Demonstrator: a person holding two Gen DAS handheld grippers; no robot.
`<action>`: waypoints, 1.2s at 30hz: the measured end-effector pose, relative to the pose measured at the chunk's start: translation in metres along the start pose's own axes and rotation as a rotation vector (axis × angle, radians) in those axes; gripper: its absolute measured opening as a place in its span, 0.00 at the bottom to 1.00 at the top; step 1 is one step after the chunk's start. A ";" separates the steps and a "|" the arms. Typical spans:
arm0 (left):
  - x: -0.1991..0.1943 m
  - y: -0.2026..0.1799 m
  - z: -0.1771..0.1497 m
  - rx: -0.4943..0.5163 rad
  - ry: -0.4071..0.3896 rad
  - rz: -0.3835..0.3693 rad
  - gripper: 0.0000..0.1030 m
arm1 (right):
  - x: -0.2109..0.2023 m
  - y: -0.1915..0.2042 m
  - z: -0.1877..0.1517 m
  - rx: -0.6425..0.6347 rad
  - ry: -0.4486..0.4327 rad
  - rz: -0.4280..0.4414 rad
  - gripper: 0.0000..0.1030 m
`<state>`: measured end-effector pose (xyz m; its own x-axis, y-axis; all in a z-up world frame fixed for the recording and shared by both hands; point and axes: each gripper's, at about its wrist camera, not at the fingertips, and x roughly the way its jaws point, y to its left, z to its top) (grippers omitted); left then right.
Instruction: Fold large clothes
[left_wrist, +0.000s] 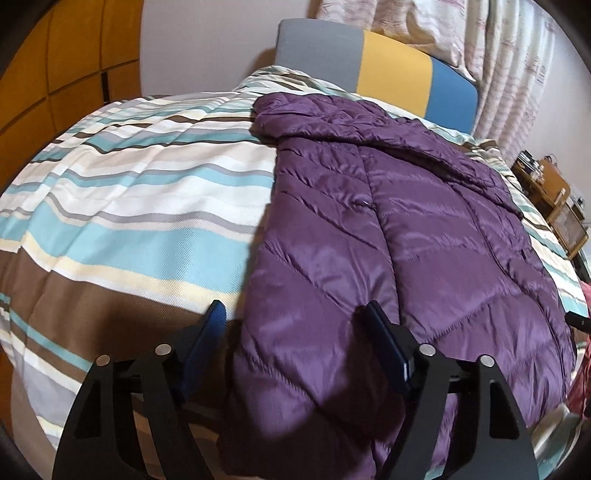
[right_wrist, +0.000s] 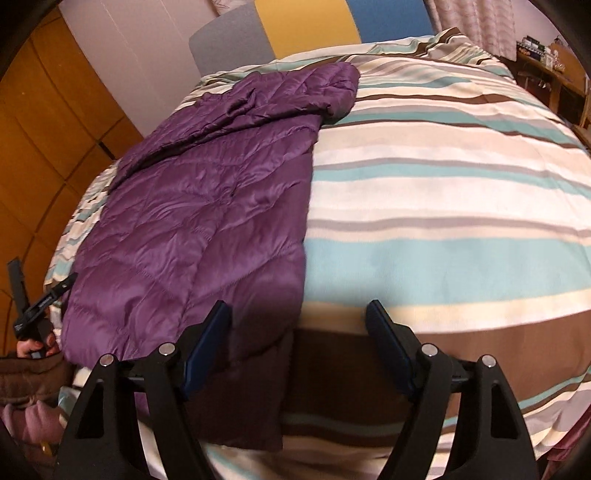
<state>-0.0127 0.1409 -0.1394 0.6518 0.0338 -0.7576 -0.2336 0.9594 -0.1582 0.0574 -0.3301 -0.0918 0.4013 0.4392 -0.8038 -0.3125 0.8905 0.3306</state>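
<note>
The purple jacket (left_wrist: 388, 240) is spread lengthwise on the striped duvet (left_wrist: 129, 192). Its near hem corners are straddled by the left gripper (left_wrist: 295, 317) and right gripper (right_wrist: 299, 314), both parted, nothing clamped. If only slippery shell fabric is pinched, the padding could slide free.

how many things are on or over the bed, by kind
purple jacket: 1
striped bedcover: 1
tongs, left tongs and right tongs: 2
total: 4
</note>
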 end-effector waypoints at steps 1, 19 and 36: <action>-0.001 -0.001 -0.002 0.007 0.002 -0.006 0.72 | -0.001 0.000 -0.002 -0.005 0.002 0.009 0.73; -0.018 -0.031 0.003 0.050 -0.028 -0.173 0.11 | 0.003 0.038 0.003 -0.090 -0.049 0.162 0.07; 0.023 -0.021 0.135 -0.140 -0.130 -0.276 0.11 | 0.020 0.015 0.110 0.138 -0.243 0.253 0.07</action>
<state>0.1049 0.1596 -0.0682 0.7886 -0.1778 -0.5886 -0.1266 0.8898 -0.4384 0.1553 -0.2947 -0.0483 0.5240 0.6482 -0.5525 -0.3155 0.7503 0.5809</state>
